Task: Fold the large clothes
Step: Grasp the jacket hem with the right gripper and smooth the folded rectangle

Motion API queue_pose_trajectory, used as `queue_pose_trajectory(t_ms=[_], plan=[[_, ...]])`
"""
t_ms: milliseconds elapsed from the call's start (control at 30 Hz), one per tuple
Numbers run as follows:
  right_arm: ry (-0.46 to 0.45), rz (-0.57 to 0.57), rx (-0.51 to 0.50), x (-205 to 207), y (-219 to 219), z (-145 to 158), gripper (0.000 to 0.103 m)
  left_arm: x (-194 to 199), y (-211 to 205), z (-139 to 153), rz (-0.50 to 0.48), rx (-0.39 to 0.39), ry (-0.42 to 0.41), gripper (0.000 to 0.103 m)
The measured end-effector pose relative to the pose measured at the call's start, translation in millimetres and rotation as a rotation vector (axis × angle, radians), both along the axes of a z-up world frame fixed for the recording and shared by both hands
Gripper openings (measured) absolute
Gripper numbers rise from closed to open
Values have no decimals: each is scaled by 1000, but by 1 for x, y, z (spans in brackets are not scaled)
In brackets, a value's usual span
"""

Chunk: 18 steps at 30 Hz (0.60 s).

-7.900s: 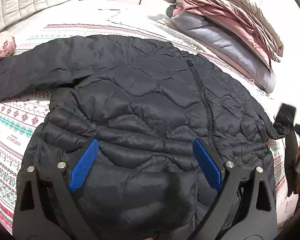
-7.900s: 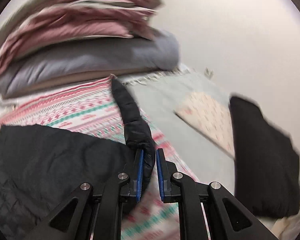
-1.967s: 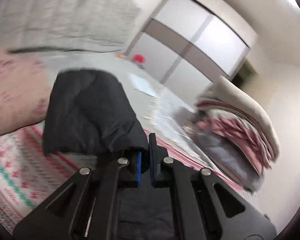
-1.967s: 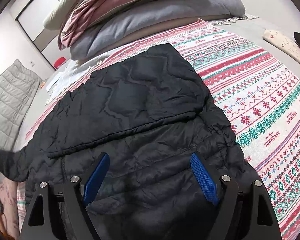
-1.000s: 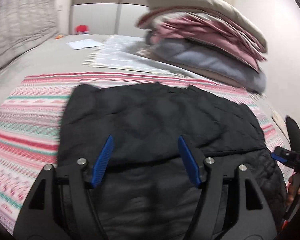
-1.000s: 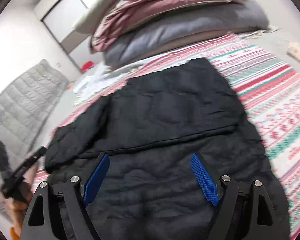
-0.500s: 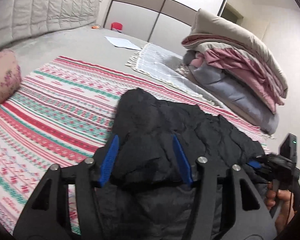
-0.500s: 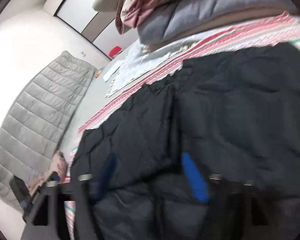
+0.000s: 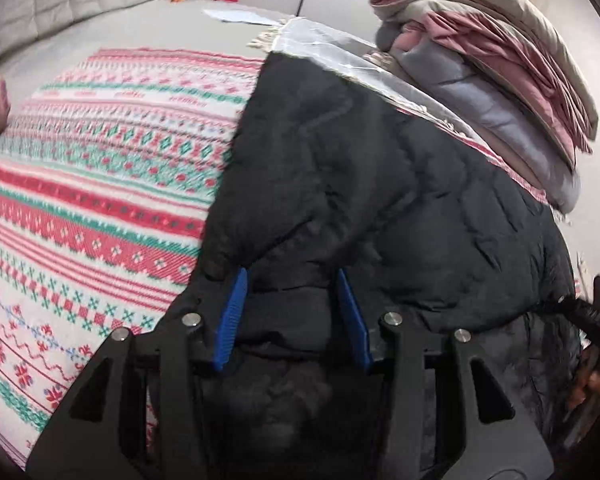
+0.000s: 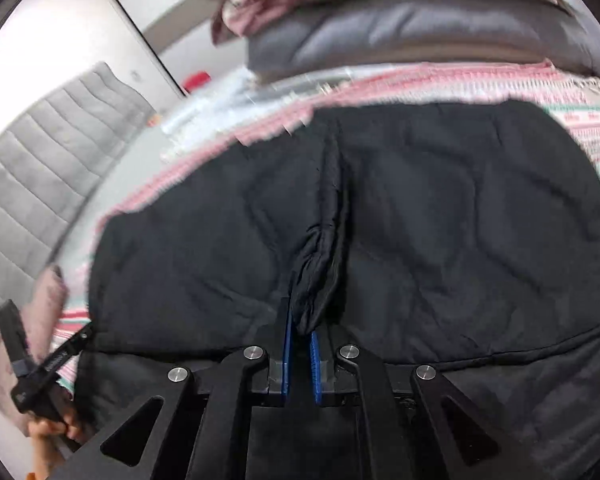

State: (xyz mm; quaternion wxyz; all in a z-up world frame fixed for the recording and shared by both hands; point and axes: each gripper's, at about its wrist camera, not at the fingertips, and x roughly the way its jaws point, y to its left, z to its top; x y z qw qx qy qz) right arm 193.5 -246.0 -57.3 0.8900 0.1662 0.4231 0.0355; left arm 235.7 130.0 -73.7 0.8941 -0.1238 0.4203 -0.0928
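A black quilted puffer jacket (image 9: 400, 184) lies on a patterned red, green and white blanket (image 9: 92, 200), with both sleeves folded over its body. My left gripper (image 9: 290, 300) is open, its blue pads astride a thick fold at the jacket's left edge. My right gripper (image 10: 300, 340) is shut on a pinched ridge of jacket fabric (image 10: 316, 280) near the middle of the jacket (image 10: 460, 220). The other hand-held gripper shows at the far left of the right wrist view (image 10: 32, 364).
A stack of folded quilts, grey, pink and beige (image 9: 500, 60), stands behind the jacket. A pale fringed cloth (image 9: 320, 40) and a sheet of paper (image 9: 236, 16) lie beyond. A grey quilted headboard (image 10: 40, 184) is on the left.
My right gripper has gone from wide open to shut on a ridge of jacket fabric. My left gripper has moved closer to the jacket's left fold, its jaws still open.
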Motion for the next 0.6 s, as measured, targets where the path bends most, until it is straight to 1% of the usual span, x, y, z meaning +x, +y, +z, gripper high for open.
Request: queue_pose_trajectory(t_ms=[67, 100, 167, 200, 233, 267, 333, 367, 400, 433, 467, 500, 533, 600], plan=[[5, -4, -18, 2, 1, -8, 8, -2, 1, 4, 6, 8, 4, 49], [1, -4, -24, 1, 2, -9, 12, -5, -1, 9, 7, 37, 7, 51], [0, 0, -31, -1, 3, -4, 13, -8, -5, 16, 1, 70, 11, 58], [3, 3, -33, -2, 2, 2, 16, -11, -7, 22, -4, 89, 13, 65], [3, 4, -32, -5, 0, 9, 17, -13, -9, 31, -9, 108, 13, 70], [-7, 5, -30, -11, -2, 18, 19, -16, -10, 37, -11, 115, 9, 71], [-56, 6, -38, -25, -6, 39, 25, -30, -13, 61, -21, 123, -20, 80], [-101, 2, -56, -39, -9, 57, 33, -34, -13, 70, -21, 120, -34, 83], [-135, -4, -70, -51, -13, 71, 44, -45, -13, 83, -26, 113, -56, 88], [-172, -13, -82, -64, -16, 85, 52, -53, -13, 93, -36, 108, -70, 92], [-216, -25, -93, -81, -21, 102, 71, -64, -15, 103, -57, 105, -87, 94], [-261, -40, -104, -99, -26, 116, 84, -78, -16, 114, -85, 106, -108, 97], [-321, -57, -120, -121, -31, 133, 86, -90, -16, 122, -103, 109, -125, 98], [-394, -52, -150, -151, -37, 152, 89, -117, -14, 137, -125, 128, -161, 100]])
